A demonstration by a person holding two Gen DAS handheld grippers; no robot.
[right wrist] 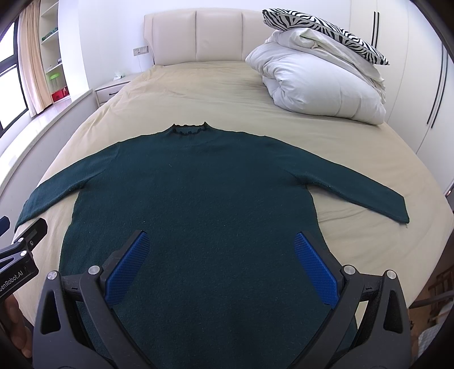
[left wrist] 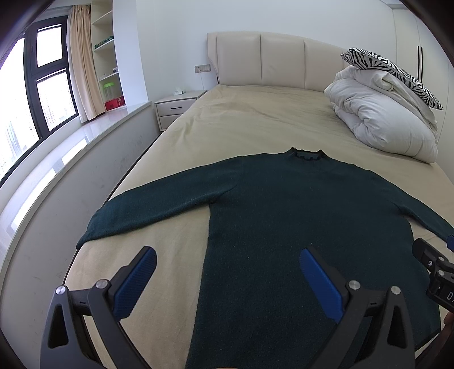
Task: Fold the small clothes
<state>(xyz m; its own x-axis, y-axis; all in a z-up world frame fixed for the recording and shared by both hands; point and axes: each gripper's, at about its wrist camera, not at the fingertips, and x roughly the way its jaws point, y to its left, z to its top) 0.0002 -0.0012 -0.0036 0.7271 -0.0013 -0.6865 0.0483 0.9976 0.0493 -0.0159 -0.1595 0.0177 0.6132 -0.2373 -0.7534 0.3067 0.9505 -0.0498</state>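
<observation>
Jaws spread wide and empty, the left gripper (left wrist: 227, 262) and right gripper (right wrist: 222, 244) hover over the hem of a dark green sweater (right wrist: 193, 198), laid flat, sleeves outstretched, on a beige bed (right wrist: 198, 93); beyond, a rolled white duvet (right wrist: 317, 85).

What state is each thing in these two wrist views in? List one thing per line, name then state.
sweater: spread flat on the bed, both sleeves stretched out, not yet folded.
left gripper: open, holding nothing, above the sweater's hem.
right gripper: open, holding nothing, above the sweater's body.
duvet: bundled up near the headboard.
zebra pillow: resting on the duvet.
nightstand: drawers closed.
</observation>
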